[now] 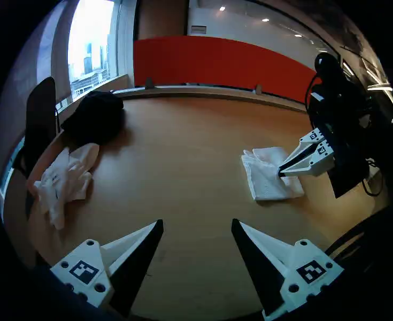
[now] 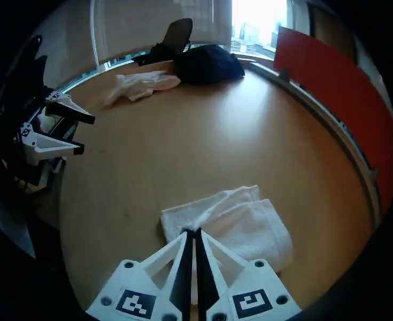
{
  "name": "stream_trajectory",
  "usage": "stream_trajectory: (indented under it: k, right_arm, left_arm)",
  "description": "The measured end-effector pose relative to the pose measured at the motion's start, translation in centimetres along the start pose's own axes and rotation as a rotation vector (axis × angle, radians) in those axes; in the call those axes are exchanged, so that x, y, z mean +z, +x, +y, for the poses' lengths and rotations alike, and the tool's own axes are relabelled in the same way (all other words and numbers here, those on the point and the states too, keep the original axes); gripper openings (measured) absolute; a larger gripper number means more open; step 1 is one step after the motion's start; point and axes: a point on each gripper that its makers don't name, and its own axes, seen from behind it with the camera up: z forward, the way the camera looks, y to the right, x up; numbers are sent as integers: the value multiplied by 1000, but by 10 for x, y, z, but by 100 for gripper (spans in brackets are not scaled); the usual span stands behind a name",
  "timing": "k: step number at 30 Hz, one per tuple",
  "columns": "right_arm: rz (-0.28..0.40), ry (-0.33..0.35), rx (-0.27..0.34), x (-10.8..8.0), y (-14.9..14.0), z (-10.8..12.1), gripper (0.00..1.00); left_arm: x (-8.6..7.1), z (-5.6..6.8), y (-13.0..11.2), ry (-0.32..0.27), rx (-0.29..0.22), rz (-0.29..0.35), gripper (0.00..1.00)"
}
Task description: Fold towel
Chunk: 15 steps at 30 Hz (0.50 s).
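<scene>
Towel of white terry cloth (image 2: 244,224) looks light and floppy, so grab a corner; right tool (image 2: 194,232) sits closed at its near edge, left tool (image 1: 196,221) wide open, empty.

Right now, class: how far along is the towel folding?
Done: one white towel lies folded into a compact rectangle on the table. In hand: the right gripper, shut, has its tips at that towel's near edge; whether it pinches cloth is unclear. The left gripper hangs open over bare wood. Left: the crumpled white cloth by the black bag, probably.
</scene>
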Motion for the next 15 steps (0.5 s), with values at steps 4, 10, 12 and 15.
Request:
stream_trajectory:
  k: [4,10,12,15]
  right_arm:
    - [-2,9,6,2,0,-1,3]
    - [0,19,8,3,0,-4,7]
    - [1,20,8,3,0,-4,16]
    - [6,19,12,3,0,-5,49]
  left_arm:
    - [1,-1,0,-2,-4,-3,95]
    - [4,-2,1,-3,0,-7,95]
    - [4,-4,1,-2,1,-7,95]
    - [4,-5,1,0,0,-9,95]
